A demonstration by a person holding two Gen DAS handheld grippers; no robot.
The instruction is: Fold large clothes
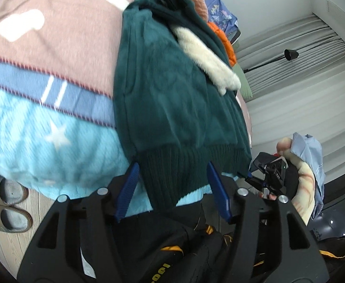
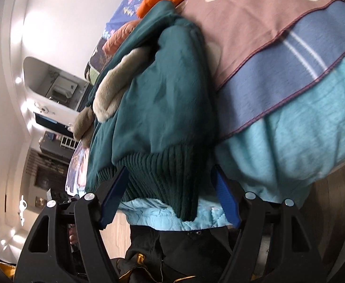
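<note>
Your left gripper point(image 1: 172, 193) is standing wide open, its blue pads either side of the green jacket's point(image 1: 172, 89) ribbed hem point(image 1: 172, 172), gripping nothing. Your right gripper point(image 2: 170, 195) is gaping likewise around the hem's other stretch point(image 2: 172, 176). The jacket is lying lengthwise on the bed blanket point(image 1: 42, 75), its hem hanging over the bed's near edge. Bare blanket is stretching out beside it; slippers point(image 1: 11, 202) are sitting on the floor below.
</note>
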